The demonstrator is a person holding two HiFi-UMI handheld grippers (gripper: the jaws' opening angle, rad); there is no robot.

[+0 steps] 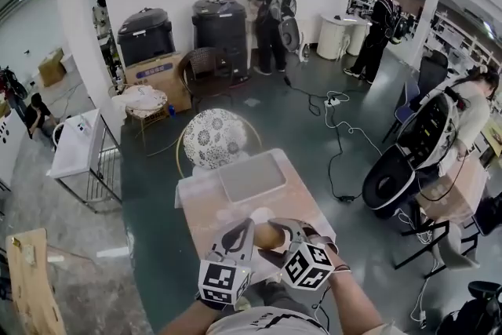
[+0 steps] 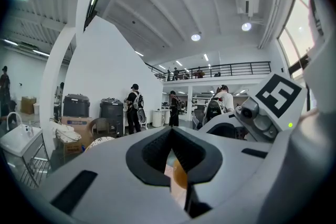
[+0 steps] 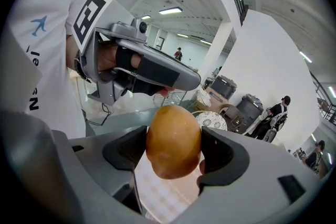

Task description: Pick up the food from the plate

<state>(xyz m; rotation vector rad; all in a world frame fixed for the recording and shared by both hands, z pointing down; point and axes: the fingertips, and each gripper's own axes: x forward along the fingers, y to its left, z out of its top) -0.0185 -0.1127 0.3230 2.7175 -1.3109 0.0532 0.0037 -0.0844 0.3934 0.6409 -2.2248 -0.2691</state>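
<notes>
An egg-shaped golden-brown piece of food (image 3: 174,139) is clamped between the black pads of my right gripper (image 3: 173,153), which is shut on it. In the head view the food (image 1: 267,236) hangs just above the near end of the small wooden table (image 1: 204,208), close to a white plate (image 1: 257,215). My left gripper (image 1: 239,234) sits right beside it, to its left, jaws together and holding nothing. Through the slit between the left gripper's (image 2: 171,136) pads I glimpse the food (image 2: 180,176). The right gripper's marker cube (image 2: 278,96) is at the right.
A flat grey tray (image 1: 251,176) lies at the table's far end. Behind it stands a woven chair with a patterned round cushion (image 1: 213,137). Cables (image 1: 337,129) run over the dark floor. Black bins (image 1: 220,23) and standing people (image 1: 271,12) are at the back wall.
</notes>
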